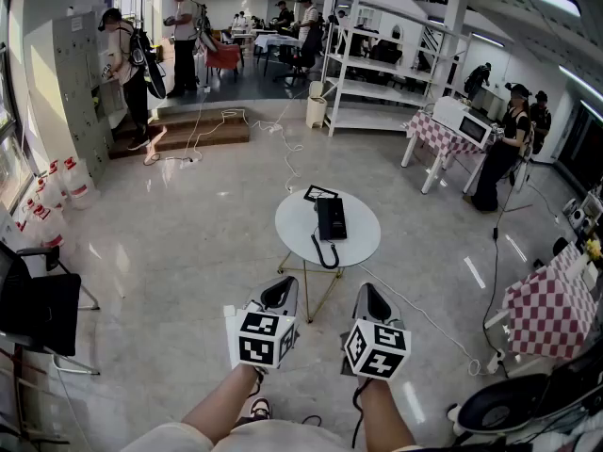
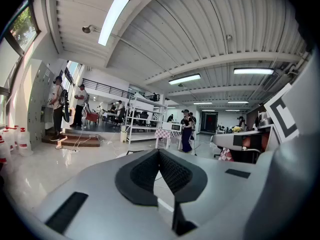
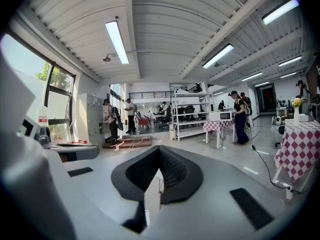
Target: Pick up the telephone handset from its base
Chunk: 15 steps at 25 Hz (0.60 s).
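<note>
In the head view a black telephone (image 1: 331,219) lies on a small round white table (image 1: 358,243), its handset resting on the base. The cord (image 1: 325,253) loops toward the table's near edge. My left gripper (image 1: 280,295) and right gripper (image 1: 370,301) are side by side, short of the table on the near side, both pointing toward it. Each is shut with nothing between its jaws. In the left gripper view the dark pads (image 2: 172,171) of the left gripper (image 2: 159,151) meet at the tip. The right gripper (image 3: 160,149) looks the same in the right gripper view. Neither touches the phone.
A black-framed card (image 1: 320,193) lies at the table's far edge. Cables run across the floor (image 1: 415,314). A black chair (image 1: 38,309) stands at the left, and a checkered-cloth table (image 1: 551,309) at the right. Farther back are a white shelf unit (image 1: 377,73), a wooden step (image 1: 188,130) and several people.
</note>
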Motion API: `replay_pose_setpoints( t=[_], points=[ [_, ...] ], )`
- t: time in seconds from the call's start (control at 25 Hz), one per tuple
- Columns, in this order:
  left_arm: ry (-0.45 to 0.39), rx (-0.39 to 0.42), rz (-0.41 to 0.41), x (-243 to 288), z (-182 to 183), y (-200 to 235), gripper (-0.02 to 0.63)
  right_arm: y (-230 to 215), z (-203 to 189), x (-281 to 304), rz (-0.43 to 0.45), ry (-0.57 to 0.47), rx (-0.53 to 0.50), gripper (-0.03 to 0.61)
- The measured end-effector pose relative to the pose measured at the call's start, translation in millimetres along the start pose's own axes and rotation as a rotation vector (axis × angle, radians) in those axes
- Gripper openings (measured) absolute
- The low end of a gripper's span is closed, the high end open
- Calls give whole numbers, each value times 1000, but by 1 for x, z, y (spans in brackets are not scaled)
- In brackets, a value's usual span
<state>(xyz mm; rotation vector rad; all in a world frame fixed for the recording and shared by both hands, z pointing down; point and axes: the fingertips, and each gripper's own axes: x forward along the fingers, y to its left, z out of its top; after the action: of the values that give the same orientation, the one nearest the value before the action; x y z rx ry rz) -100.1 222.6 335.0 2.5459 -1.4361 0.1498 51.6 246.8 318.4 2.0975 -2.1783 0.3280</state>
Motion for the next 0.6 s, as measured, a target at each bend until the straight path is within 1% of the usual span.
replay_pose_setpoints(
  t=[0.28,0.48,0.6],
  points=[
    [0,-14,20,-2,-4,-3,17,-8,-4,-5,10,5,1,23],
    [-3,-23,34,-4,-6,-12,17,-8,-4,-10,70,-12,53,23],
    [-5,-23,32,-5,-9,-19,17,-16,-7,-12,58,-6,58,23]
  ],
)
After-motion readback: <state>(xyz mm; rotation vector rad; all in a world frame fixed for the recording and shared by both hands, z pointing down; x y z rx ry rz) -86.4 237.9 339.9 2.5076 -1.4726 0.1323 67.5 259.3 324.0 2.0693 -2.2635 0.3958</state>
